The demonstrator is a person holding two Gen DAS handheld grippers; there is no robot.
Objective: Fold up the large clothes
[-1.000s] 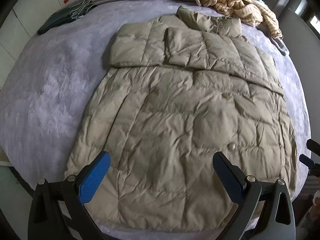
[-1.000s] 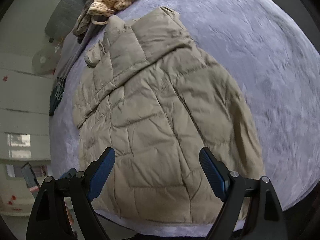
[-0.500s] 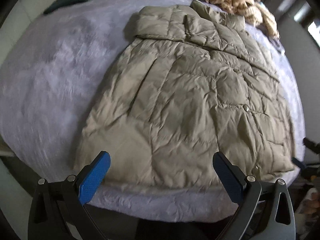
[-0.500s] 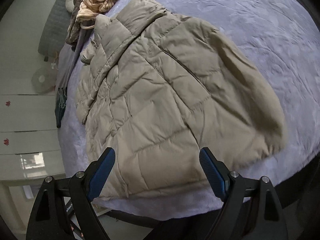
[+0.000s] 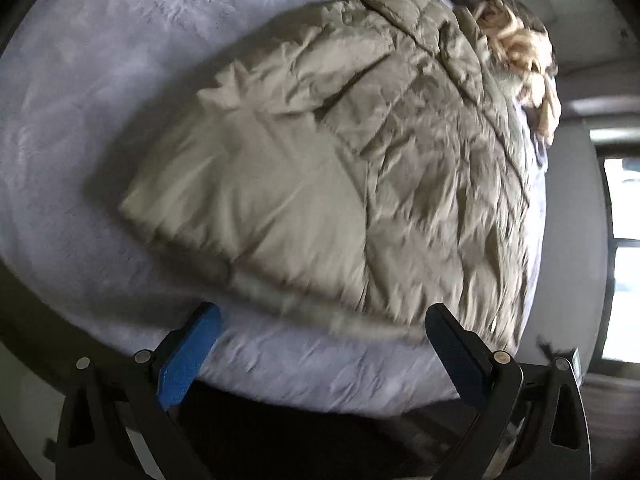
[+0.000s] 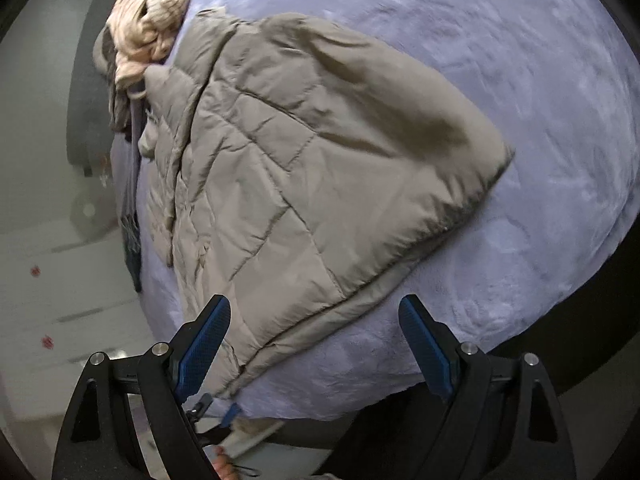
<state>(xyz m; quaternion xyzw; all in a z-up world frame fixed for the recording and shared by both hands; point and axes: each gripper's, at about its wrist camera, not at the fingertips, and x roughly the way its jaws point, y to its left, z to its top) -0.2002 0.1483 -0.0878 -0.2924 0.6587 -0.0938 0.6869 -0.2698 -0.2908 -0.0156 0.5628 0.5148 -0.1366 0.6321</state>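
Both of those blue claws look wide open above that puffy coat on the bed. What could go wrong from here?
The khaki puffer jacket is thick and slippery-looking, so the open right gripper or left gripper might pinch only the top layer at the hem. Its hem lies near the edge of the lavender blanket, so a tug could slide it off. The striped garment touches its collar and might drag along.

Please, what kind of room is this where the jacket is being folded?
Most likely a bedroom. The quilted jacket lies on a wide soft surface with a lilac plush cover, probably a bed. More clothes are piled at its far end, and white drawer fronts stand beside it.
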